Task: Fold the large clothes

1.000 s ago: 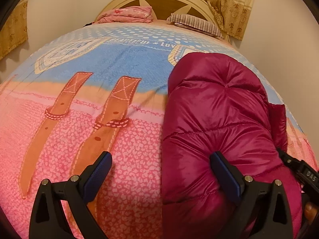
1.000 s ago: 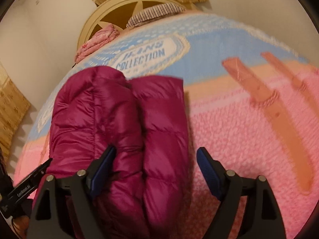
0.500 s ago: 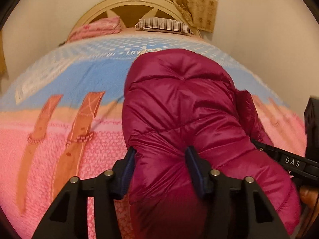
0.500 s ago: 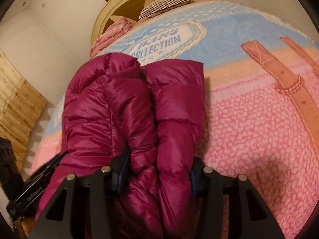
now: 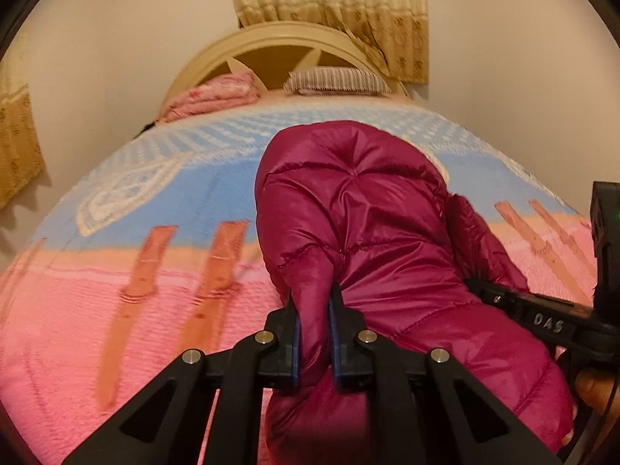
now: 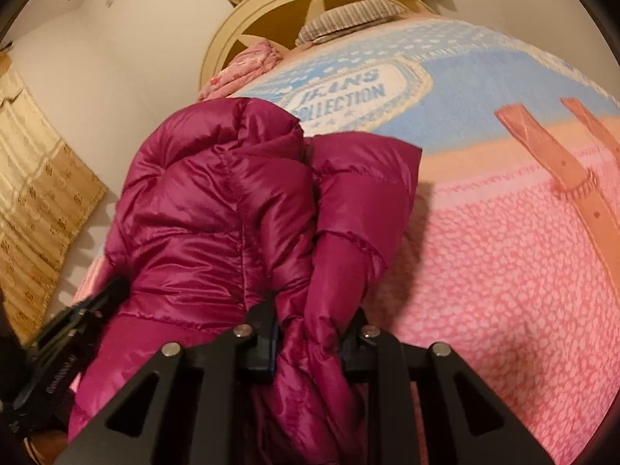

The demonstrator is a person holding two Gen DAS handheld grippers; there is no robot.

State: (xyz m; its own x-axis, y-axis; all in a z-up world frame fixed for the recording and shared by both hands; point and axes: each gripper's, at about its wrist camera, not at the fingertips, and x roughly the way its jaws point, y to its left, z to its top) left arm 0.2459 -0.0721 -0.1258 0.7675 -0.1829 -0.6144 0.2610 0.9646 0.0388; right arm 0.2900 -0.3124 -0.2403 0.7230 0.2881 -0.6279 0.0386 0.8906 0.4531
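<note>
Low centre of both frames — left gripper [image 5: 314,333] and right gripper [image 6: 313,343] each clamped on magenta puffer jacket [image 5: 368,232] lying on patterned bedspread [image 5: 155,290].

The near end of the magenta quilted puffer jacket [image 5: 368,232] is running off the bottom edge behind the left gripper [image 5: 314,333]. Beyond the jacket, the blue-and-pink printed bedspread [image 5: 162,201] is blurring, its white emblem unreadable; the jacket is covering the lettering's first letters.
</note>
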